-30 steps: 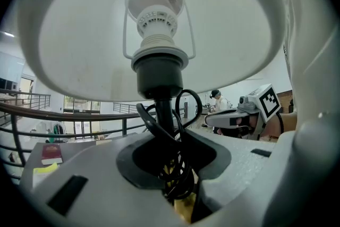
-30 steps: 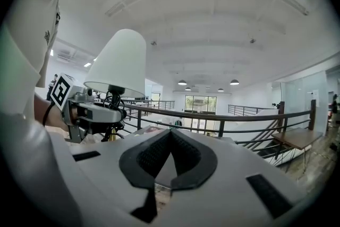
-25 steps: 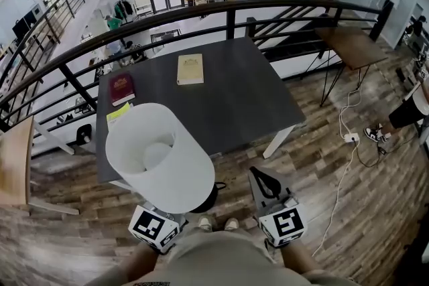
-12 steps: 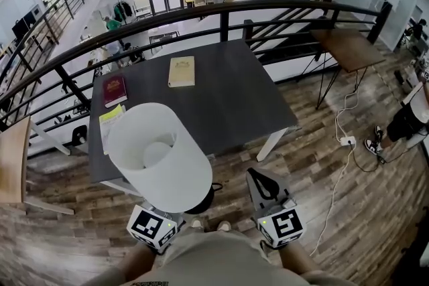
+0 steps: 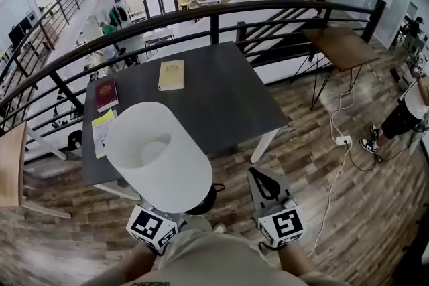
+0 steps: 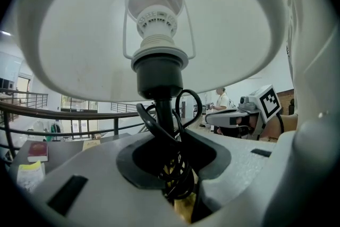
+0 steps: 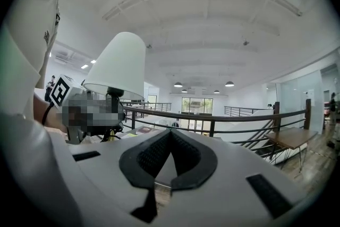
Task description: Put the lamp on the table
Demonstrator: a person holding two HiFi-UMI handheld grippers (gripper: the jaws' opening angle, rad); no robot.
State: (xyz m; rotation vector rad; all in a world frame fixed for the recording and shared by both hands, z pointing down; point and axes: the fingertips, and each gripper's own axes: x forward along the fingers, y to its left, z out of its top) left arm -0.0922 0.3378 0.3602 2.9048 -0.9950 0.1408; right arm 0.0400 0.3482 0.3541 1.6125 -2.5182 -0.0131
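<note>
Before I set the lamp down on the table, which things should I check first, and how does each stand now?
1. Hold: left gripper shut on the lamp stem: ok.
2. Cord bundled at the stem: ok.
3. Bare spot on the table, away from the red book, tan book and yellow booklet: ok.
4. Right gripper shut, empty: ok.
5. Lamp already over the table: cannot tell; the shade hides what lies beneath.

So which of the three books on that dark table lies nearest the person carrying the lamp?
The thin yellow-green booklet at the dark grey table's left edge. The dark red book sits just behind it, and the tan book lies farther back.
</note>
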